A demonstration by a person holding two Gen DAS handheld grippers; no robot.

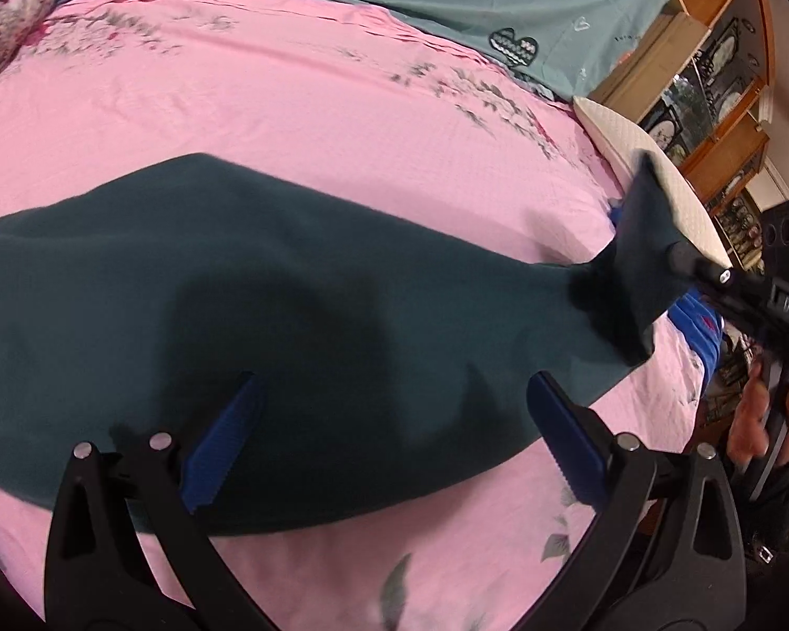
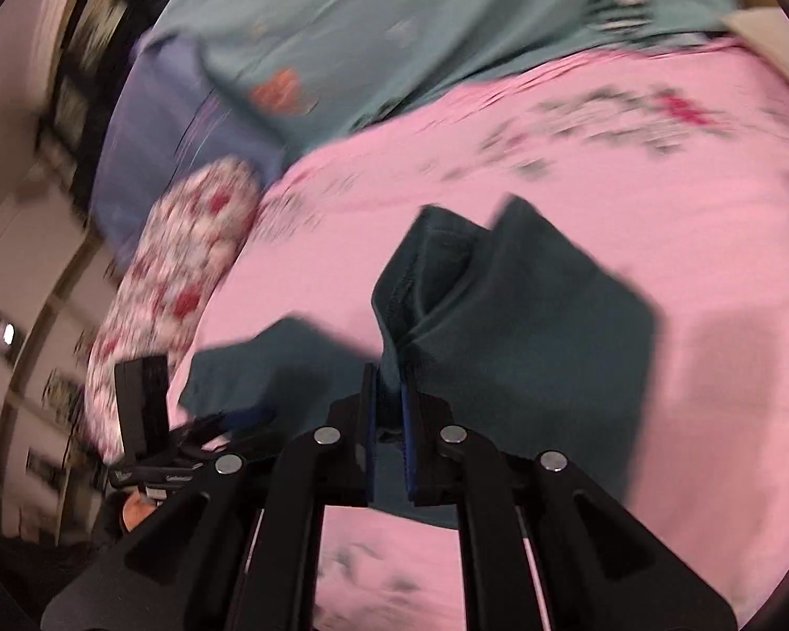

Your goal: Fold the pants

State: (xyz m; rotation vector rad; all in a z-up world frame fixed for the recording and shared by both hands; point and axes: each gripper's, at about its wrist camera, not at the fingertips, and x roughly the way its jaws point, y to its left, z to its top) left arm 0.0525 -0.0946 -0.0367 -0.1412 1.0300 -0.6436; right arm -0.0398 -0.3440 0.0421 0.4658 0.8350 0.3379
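Dark teal pants lie spread across a pink floral bedsheet. My left gripper is open, its blue-padded fingers wide apart just above the pants. In the left wrist view my right gripper pinches the pants' right end and holds it lifted. In the right wrist view my right gripper is shut on a bunched fold of the pants, which stands up above the pink sheet. The left gripper shows at the lower left.
A teal patterned blanket lies at the far side of the bed. A white pillow sits at the right edge, a floral pillow at the other end. Wooden shelves stand beyond the bed.
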